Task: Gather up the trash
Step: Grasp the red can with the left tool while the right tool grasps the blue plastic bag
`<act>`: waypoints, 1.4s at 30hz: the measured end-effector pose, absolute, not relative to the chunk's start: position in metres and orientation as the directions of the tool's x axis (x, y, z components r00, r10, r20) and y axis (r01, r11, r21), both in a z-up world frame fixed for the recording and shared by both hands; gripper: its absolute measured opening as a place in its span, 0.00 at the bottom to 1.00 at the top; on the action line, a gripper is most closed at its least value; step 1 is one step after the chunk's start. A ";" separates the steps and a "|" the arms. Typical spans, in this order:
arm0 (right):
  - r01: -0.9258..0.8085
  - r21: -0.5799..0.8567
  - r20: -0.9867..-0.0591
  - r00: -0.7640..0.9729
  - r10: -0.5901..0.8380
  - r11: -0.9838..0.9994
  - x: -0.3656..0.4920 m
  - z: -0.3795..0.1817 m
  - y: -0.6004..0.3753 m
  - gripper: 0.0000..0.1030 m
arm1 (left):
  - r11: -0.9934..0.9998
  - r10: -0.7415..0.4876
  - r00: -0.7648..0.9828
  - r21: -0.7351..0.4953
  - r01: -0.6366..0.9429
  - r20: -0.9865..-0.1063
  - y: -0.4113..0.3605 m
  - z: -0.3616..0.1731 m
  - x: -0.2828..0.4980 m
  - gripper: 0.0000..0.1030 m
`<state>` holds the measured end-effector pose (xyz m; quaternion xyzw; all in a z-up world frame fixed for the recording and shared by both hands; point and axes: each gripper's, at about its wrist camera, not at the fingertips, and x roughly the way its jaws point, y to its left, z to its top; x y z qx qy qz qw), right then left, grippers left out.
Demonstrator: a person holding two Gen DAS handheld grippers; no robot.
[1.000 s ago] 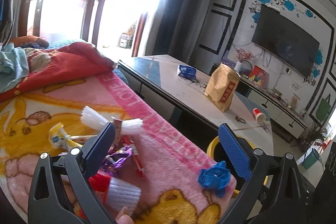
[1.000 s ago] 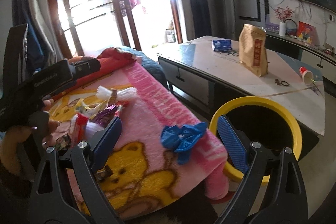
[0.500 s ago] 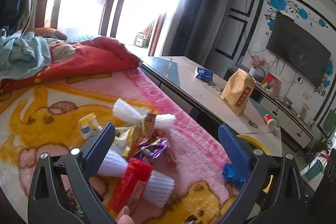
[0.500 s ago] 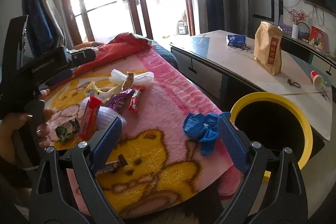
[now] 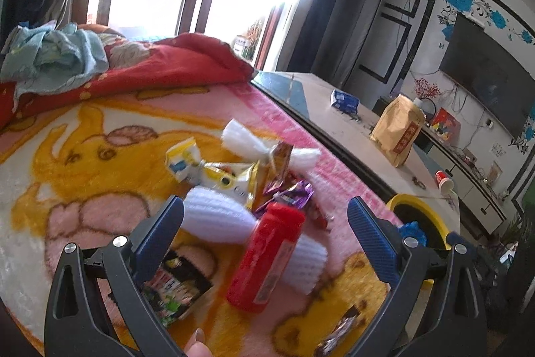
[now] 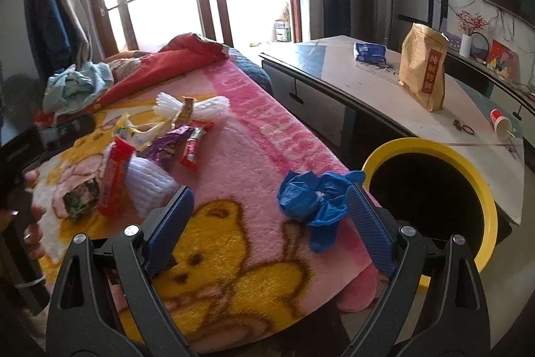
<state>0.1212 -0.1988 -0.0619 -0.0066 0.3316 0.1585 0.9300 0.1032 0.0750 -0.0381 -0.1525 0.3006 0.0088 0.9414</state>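
Trash lies on a pink cartoon blanket (image 6: 254, 143). A red packet (image 5: 267, 256) rests on a white foam net (image 5: 217, 216), with purple and yellow wrappers (image 5: 287, 193) behind. My left gripper (image 5: 264, 233) is open and hovers just above the red packet. A crumpled blue plastic bag (image 6: 311, 199) lies near the blanket's edge, beside the yellow-rimmed bin (image 6: 481, 189). My right gripper (image 6: 267, 223) is open, its right finger close beside the blue bag. The red packet (image 6: 115, 176) also shows in the right wrist view.
A low table (image 6: 384, 89) stands beyond the bed with a brown paper bag (image 6: 424, 66), a blue pack (image 6: 369, 51) and a paper cup (image 6: 501, 124). Red bedding and a blue cloth (image 5: 53, 56) are heaped at the blanket's far end.
The left gripper has swung left and down toward the wrapper pile, so the red packet now lies between its fingers. The right gripper has moved closer to the blue bag.
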 end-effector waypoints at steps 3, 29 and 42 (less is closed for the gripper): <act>-0.285 0.091 -0.627 0.728 0.277 0.954 0.127 -0.065 -0.202 0.81 | 0.955 -0.079 0.807 -0.275 -0.106 -0.585 0.078 -0.046 0.100 0.92; -0.268 0.095 -0.739 0.626 0.248 0.959 0.184 -0.118 -0.203 0.48 | 0.957 -0.186 0.672 -0.288 -0.043 -0.717 0.064 -0.097 0.110 0.51; -0.332 0.180 -0.710 0.607 0.356 0.926 0.174 -0.107 -0.197 0.23 | 0.943 -0.217 0.693 -0.332 -0.034 -0.688 0.071 -0.088 0.104 0.36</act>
